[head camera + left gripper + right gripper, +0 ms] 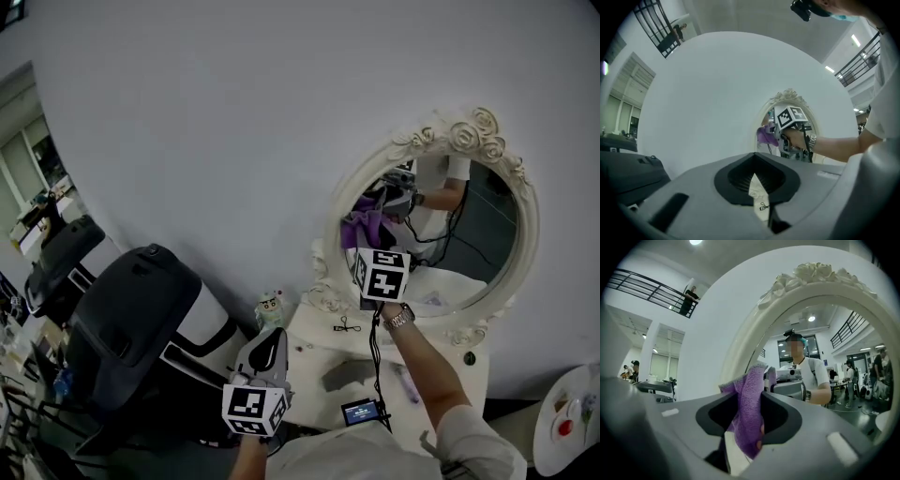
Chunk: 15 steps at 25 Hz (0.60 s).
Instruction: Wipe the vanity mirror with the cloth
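Half-parted jaws, right gripper (753, 411) clamping cloth (748, 385)

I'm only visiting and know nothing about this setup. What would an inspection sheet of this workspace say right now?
Surface: white vanity table against the wall.
Job's things: vanity mirror, oval with an ornate cream frame; purple cloth at the left of the glass, contact uncertain.
Clutter: figurine, black tool and grey object, all too small to identify further.
Grippers: right hand-held gripper shut on the cloth; left hand-held gripper shut, empty, low at the table's left.
Cables: black cable runs down beside the forearm towards a screen device.
Surroundings: pale wall; black-and-white unit at left; white dish with coloured blobs at right.
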### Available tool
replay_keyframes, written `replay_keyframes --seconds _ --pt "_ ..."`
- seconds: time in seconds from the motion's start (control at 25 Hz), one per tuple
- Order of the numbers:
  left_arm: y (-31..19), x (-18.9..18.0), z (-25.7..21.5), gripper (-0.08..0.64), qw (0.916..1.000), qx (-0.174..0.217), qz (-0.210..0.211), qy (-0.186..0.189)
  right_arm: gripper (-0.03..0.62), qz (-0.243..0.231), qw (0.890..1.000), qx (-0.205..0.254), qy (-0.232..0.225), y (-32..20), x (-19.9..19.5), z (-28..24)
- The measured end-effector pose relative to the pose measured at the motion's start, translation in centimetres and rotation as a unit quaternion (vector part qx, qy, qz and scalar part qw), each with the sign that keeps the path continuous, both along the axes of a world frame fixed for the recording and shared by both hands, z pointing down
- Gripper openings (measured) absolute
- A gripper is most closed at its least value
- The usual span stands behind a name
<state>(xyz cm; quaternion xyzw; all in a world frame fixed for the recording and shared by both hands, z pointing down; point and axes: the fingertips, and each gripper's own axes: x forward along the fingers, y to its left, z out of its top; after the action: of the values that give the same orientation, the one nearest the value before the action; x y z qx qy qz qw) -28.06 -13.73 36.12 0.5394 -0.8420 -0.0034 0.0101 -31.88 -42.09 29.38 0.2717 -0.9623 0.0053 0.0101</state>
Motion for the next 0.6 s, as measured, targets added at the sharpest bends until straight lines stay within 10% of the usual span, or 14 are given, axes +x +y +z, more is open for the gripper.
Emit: replay_keyframes --seconds 0.24,0.6 --pt "1.7 -1.5 0.3 0.003 0.9995 -0.006 -0.032 0.005 0.158 0.014 1.0 0.012 -0.001 -0.4 -1.6 0.5" --pt "-2.7 0.0 0.5 0.003 0.9994 -0.016 0.032 -0.001 0.158 0.045 0.999 0.01 0.002 -3.0 2.4 1.5"
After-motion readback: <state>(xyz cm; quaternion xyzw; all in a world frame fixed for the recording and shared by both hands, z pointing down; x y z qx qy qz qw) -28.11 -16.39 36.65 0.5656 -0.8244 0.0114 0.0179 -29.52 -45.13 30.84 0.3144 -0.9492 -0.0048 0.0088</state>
